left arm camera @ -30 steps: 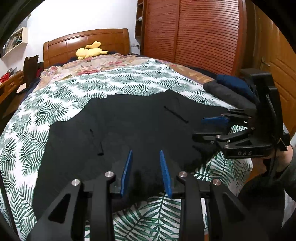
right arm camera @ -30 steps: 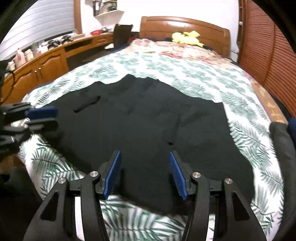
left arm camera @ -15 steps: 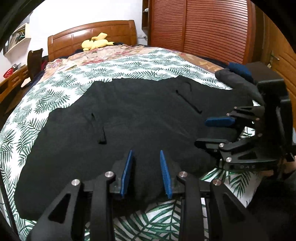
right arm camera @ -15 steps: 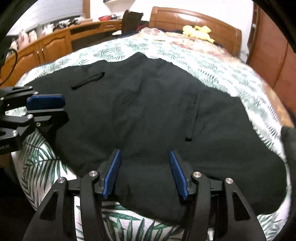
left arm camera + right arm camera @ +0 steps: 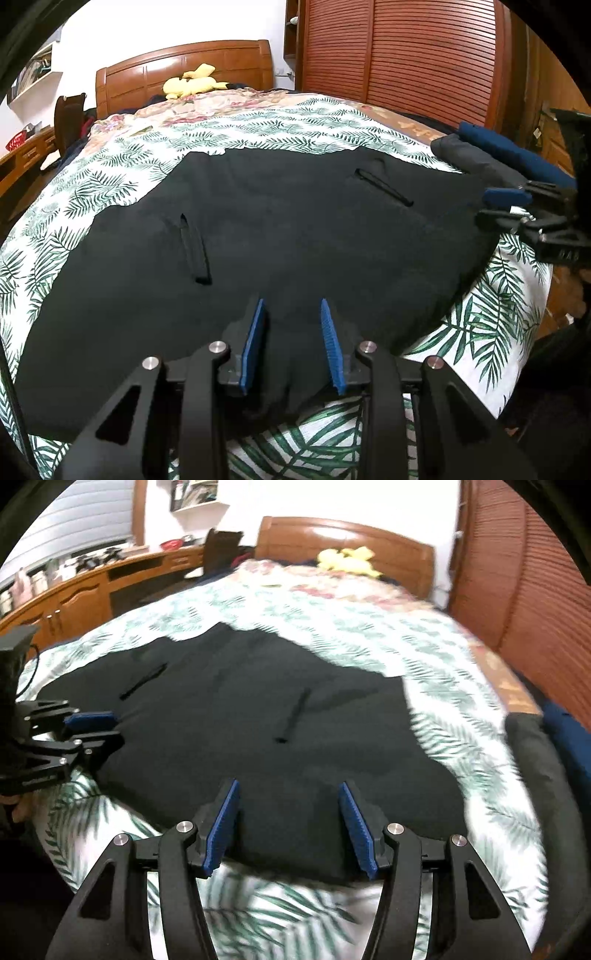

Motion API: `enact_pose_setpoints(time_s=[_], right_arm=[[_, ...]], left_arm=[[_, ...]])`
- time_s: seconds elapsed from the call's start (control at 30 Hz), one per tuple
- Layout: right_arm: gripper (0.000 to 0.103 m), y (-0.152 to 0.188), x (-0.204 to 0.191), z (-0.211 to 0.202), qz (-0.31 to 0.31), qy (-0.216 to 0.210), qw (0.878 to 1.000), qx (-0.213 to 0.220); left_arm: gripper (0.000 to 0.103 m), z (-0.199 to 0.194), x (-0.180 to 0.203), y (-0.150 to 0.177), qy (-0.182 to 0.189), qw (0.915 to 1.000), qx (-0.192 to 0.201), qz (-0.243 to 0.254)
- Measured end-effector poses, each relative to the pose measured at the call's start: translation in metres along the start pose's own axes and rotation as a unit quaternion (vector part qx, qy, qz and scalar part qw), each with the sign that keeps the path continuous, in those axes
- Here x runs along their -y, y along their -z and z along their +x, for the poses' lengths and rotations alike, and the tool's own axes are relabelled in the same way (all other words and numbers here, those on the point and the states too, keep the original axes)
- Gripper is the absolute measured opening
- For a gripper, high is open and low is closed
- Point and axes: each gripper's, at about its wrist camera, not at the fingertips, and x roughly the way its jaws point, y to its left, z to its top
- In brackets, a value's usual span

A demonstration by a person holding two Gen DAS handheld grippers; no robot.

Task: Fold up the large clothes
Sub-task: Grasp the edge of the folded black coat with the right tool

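Note:
A large black garment (image 5: 295, 221) (image 5: 258, 720) with two pocket slits lies spread flat on the palm-leaf bedsheet (image 5: 480, 325). In the left wrist view my left gripper (image 5: 291, 302) is low over the garment's near hem. Its blue pads stand apart, and a hump of black cloth sits between them without being pinched. My right gripper (image 5: 289, 782) is open wider over the near hem further right, with cloth lying under the gap. Each gripper also shows side-on in the other's view: the left gripper (image 5: 114, 727) and the right gripper (image 5: 484, 206).
Folded grey clothes (image 5: 476, 162) and blue clothes (image 5: 517, 155) lie stacked at the bed's right edge. A yellow plush toy (image 5: 192, 83) sits by the wooden headboard (image 5: 184, 62). A slatted wardrobe (image 5: 406, 55) rises on the right. A wooden desk (image 5: 74, 598) runs along the left.
Both grippers have come lower and closer to the garment's near hem. The right gripper has slid rightwards, and its view is now motion-blurred. The jaws look about as wide as before.

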Motion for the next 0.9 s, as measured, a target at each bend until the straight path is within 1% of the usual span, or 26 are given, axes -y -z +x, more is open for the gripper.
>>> enact_pose_setpoints(time_s=[0.17,0.3,0.37,0.43,0.5,0.6,0.7,0.9], right_arm=[[0.058,0.014,0.028,-0.006,0.026,0.040,0.999,-0.003],[0.060,0.022,0.047,-0.005,0.050,0.055,0.997,-0.010],[0.065,0.025,0.053,-0.002,0.059,0.058,0.996,-0.016],[0.074,0.028,0.056,0.002,0.061,0.059,0.996,-0.021],[0.077,0.032,0.059,0.009,0.068,0.051,0.996,-0.029],[0.078,0.035,0.063,0.016,0.084,0.033,0.995,-0.040],[0.079,0.038,0.067,0.017,0.095,0.024,0.994,-0.040],[0.081,0.044,0.079,0.022,0.150,-0.017,0.988,-0.043]], left_arm=[[0.031,0.001,0.000,-0.002,-0.002,1.0000,-0.003,0.001],[0.032,0.001,0.001,-0.003,-0.002,1.0000,-0.003,0.001],[0.032,0.001,0.001,-0.003,-0.002,1.0000,-0.003,0.001],[0.032,0.001,0.001,-0.003,-0.002,1.0000,-0.003,0.001],[0.032,0.001,0.001,-0.003,-0.003,1.0000,-0.003,0.001],[0.033,0.002,0.002,-0.004,-0.004,1.0000,-0.003,0.002],[0.033,0.002,0.002,-0.004,-0.003,1.0000,-0.002,0.002],[0.033,0.002,0.002,-0.003,-0.004,1.0000,-0.002,0.002]])
